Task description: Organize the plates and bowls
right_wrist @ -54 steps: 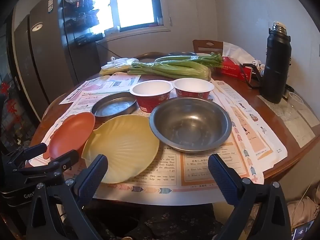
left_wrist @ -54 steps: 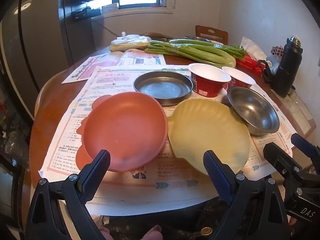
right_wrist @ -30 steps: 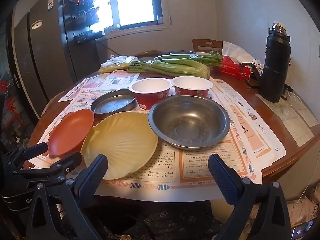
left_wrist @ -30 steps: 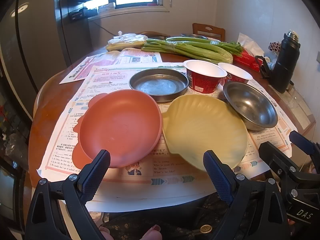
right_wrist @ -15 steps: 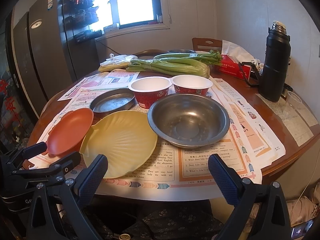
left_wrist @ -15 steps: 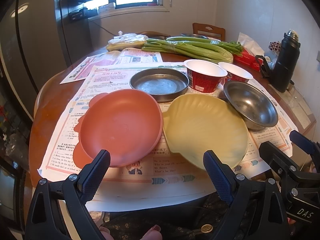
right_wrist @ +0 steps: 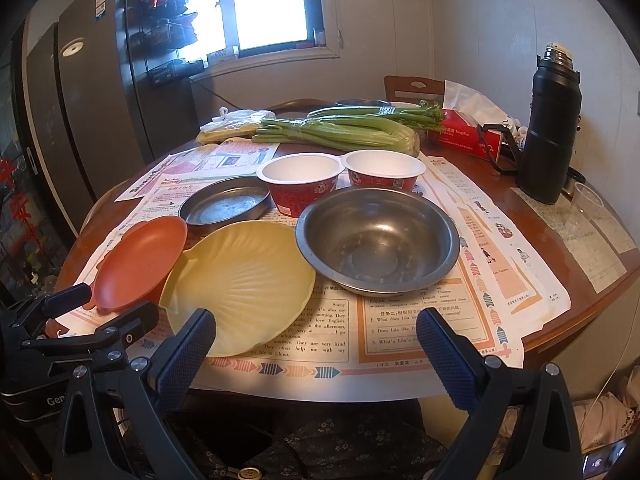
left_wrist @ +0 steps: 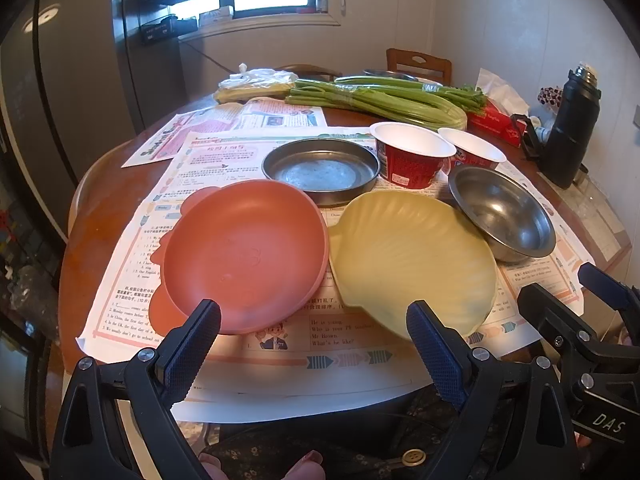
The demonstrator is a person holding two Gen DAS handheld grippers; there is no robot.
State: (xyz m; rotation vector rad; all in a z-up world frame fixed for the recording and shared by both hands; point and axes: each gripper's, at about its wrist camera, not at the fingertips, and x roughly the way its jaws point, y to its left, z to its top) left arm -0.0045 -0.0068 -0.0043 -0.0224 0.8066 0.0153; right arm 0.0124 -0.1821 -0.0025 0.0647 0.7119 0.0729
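Note:
An orange plate (left_wrist: pixel 244 256) (right_wrist: pixel 140 260) and a yellow shell-shaped plate (left_wrist: pixel 412 260) (right_wrist: pixel 244 284) lie side by side at the table's near edge. Behind them are a flat steel dish (left_wrist: pixel 320 170) (right_wrist: pixel 224 204), a steel bowl (left_wrist: pixel 500 212) (right_wrist: pixel 378 240) and two red paper bowls (left_wrist: pixel 414 156) (right_wrist: pixel 300 184), (left_wrist: pixel 472 152) (right_wrist: pixel 384 172). My left gripper (left_wrist: pixel 314 328) is open and empty, just short of the two plates. My right gripper (right_wrist: pixel 316 340) is open and empty, before the yellow plate and steel bowl.
Printed paper sheets (right_wrist: pixel 420 320) cover the round wooden table (right_wrist: pixel 580 280). At the back lie celery (right_wrist: pixel 344 128), a plastic bag (right_wrist: pixel 232 124) and a red tissue box (right_wrist: pixel 464 132). A black flask (right_wrist: pixel 552 128) and a clear cup (right_wrist: pixel 586 200) stand at the right.
Both grippers have stayed open and nearly still; the views shifted only slightly. No dish has moved.

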